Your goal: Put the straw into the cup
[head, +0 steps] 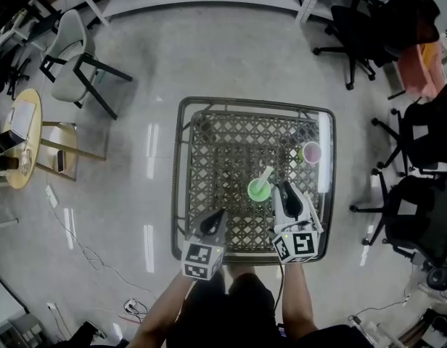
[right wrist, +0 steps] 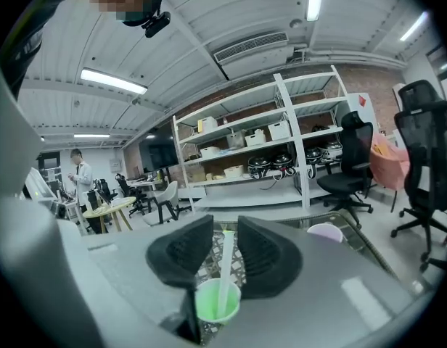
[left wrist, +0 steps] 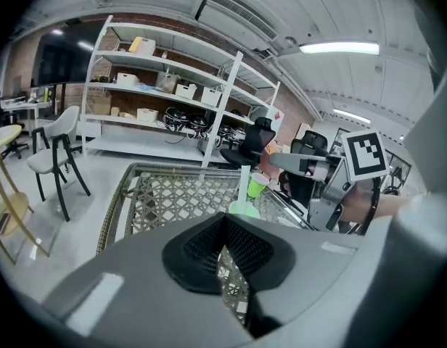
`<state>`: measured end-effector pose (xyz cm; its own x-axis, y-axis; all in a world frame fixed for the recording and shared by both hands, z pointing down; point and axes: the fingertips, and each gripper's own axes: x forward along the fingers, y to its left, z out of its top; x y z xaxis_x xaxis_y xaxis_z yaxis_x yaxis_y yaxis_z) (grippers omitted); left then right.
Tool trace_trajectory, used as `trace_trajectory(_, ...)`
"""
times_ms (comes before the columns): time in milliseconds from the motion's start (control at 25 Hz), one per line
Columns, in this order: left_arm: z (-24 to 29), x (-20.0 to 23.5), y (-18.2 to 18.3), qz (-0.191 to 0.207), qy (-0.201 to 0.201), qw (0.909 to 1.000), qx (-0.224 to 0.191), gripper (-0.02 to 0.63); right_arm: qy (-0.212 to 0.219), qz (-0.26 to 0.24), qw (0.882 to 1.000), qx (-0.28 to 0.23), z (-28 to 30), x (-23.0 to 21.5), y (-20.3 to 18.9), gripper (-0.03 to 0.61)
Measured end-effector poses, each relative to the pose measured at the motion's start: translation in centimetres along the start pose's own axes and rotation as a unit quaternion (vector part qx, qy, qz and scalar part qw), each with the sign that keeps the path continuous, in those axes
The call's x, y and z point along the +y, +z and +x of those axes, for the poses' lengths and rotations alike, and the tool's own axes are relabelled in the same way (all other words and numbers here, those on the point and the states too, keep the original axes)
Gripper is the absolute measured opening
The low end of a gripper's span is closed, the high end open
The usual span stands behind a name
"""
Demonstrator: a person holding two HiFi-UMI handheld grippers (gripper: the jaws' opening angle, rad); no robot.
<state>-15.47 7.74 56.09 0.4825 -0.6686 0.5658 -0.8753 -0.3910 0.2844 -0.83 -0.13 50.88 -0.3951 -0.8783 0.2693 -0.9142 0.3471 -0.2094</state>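
While the straw [head: 265, 175] is leaning inside the green cup [head: 258, 190] on the lattice table [head: 181, 194], the right gripper [head: 283, 187] is hovering just beside that cup, jaws standing partly apart. Along those jaws the straw is showing in the gap, seemingly untouched by either pad. The left gripper [head: 221, 213] is hanging over the table's near edge, jaws together, carrying nothing.
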Motion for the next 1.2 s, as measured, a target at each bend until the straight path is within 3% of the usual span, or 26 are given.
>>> trace_trajectory(400,-2.6,-2.2,6.0,0.039,-0.006,0.9986,-0.034,0.006,0.002,-0.018,1.000,0.005,-3.6,1.9,3.7,0.095)
trace_trajectory(880,-7.0,-5.6,10.8,0.071,-0.015,0.9933,-0.090,0.006,-0.005,-0.053,0.998,-0.020,-9.7,4.2,8.3,0.077)
trace_trajectory(1200,-9.3,-7.8,12.5,0.092,-0.023,0.9899,-0.106,0.006,-0.009,-0.060,0.998,-0.034,-12.9,5.0,9.7,0.067)
